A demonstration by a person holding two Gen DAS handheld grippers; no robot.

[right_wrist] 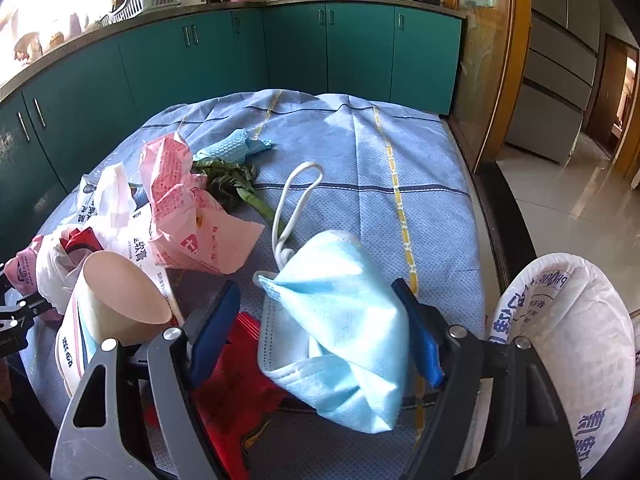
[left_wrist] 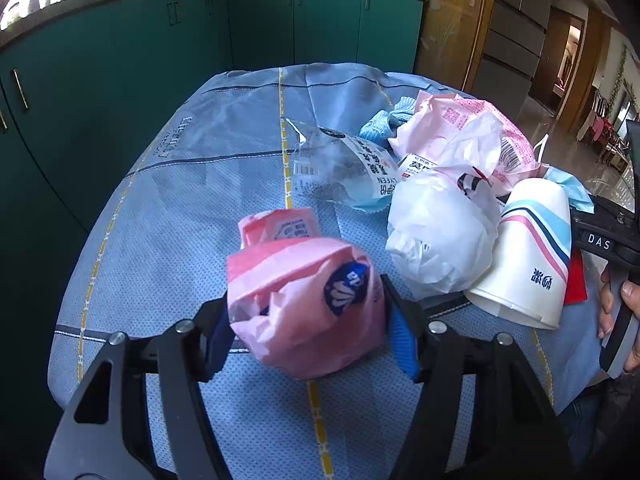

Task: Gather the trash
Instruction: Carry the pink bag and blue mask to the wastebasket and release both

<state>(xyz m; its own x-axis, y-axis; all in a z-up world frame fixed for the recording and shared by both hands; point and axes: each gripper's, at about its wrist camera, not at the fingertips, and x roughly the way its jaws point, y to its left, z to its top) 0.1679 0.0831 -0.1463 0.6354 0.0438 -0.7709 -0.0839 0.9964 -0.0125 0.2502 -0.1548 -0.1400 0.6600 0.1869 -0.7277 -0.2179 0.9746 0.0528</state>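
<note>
The left gripper [left_wrist: 306, 320] has its jaws about half open and closed on a crumpled pink wrapper [left_wrist: 304, 300], which bulges out past the blue pads [left_wrist: 402, 344] toward twelve o'clock. The rest of the trash lies at about two o'clock from it — a white plastic bag [left_wrist: 440, 240] and a tipped paper cup [left_wrist: 528, 264] on the blue tablecloth [left_wrist: 180, 200].

The right gripper [right_wrist: 316, 332] stands wider — a blue face mask [right_wrist: 340, 320] sits between its pads, touching the right one; a firm grip I cannot tell. The mask's long axis runs toward twelve o'clock, ear loop [right_wrist: 292, 204] trailing ahead. Both grippers point steeply down at the table.

A white bag [right_wrist: 568, 352] at four o'clock looks the likely drop point.
</note>
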